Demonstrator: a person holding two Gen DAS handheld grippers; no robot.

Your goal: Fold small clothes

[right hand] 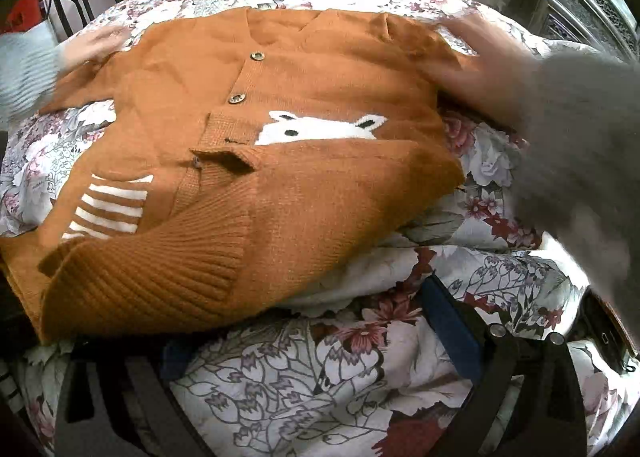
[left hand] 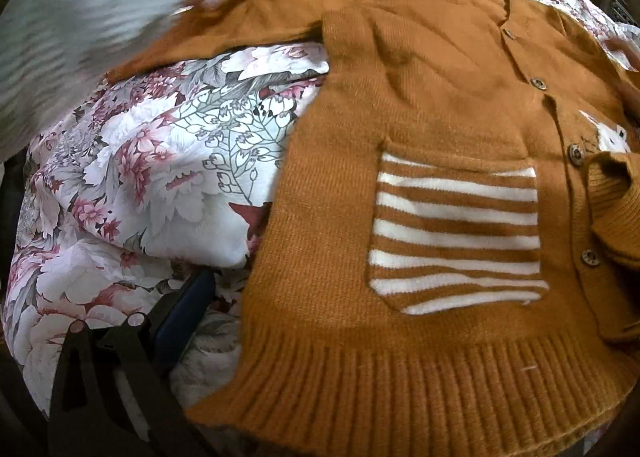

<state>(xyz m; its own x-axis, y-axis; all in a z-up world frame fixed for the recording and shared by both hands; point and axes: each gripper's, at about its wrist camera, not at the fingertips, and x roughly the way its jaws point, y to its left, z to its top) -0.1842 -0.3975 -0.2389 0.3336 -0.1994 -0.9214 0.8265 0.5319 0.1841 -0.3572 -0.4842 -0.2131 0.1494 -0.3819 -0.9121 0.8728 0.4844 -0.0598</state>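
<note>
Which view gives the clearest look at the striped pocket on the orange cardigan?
The left wrist view: the striped pocket sits large, sharp and unobstructed on the cardigan. In the right wrist view the pocket is small, near the left edge, and partly hidden under the folded-over ribbed hem.

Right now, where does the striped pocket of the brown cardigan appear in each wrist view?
Left wrist view: the striped pocket lies right of centre, large, above the ribbed hem.
Right wrist view: the striped pocket lies at the left edge, partly hidden under the folded-over cardigan corner.
Shared landmark: the white animal face beside the buttons.
</note>
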